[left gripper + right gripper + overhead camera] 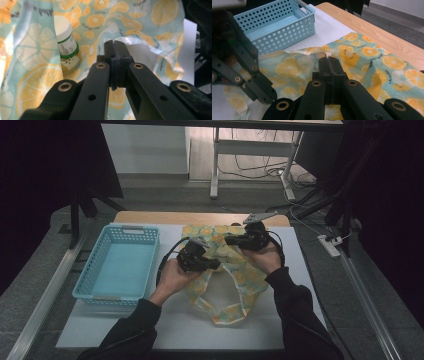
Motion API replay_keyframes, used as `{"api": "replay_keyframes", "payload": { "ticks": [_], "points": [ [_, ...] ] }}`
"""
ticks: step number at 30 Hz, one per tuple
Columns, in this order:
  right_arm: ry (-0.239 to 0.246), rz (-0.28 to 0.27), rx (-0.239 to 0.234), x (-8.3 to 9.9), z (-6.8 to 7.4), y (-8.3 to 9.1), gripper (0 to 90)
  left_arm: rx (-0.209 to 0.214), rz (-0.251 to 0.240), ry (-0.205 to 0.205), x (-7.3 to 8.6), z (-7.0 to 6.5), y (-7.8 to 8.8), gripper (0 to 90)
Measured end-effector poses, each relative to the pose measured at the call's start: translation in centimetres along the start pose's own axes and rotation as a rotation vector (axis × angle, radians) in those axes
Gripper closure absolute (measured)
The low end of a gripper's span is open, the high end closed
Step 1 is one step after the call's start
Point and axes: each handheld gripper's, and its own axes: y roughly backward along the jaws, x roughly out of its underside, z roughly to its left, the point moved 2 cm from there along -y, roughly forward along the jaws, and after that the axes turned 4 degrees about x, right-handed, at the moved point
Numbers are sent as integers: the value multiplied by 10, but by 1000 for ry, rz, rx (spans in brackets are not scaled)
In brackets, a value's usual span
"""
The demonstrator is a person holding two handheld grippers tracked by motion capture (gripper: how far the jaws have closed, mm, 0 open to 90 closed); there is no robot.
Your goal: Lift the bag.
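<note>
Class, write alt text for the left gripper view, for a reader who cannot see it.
The left gripper is shut on the edge of a lemon-print cloth bag, pulling it open. Inside, to the left, a white bottle with a green band stands against the fabric.

Blue basket blocks left; bare mat right passable.

I see a pale teal cloth printed with yellow-orange citrus slices at frame centre; a white jar banded green at the left gripper view's left; a light blue perforated basket at left; black grippers.
</note>
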Motion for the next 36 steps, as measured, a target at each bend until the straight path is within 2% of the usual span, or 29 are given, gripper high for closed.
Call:
{"api": "replay_keyframes", "payload": {
  "ticks": [8,16,28,36],
  "points": [
    [3,-13,6,-13,-1,9,900,9,-37,5,-23,4,23,900],
    [5,-38,1,-29,0,16,900,-15,-62,-2,-50,7,44,900],
    [24,-73,-14,-49,6,31,900,-46,-119,-13,-78,10,72,900],
    [33,-100,-22,-62,10,41,900,-51,-166,-19,-93,9,90,900]
  ]
}}
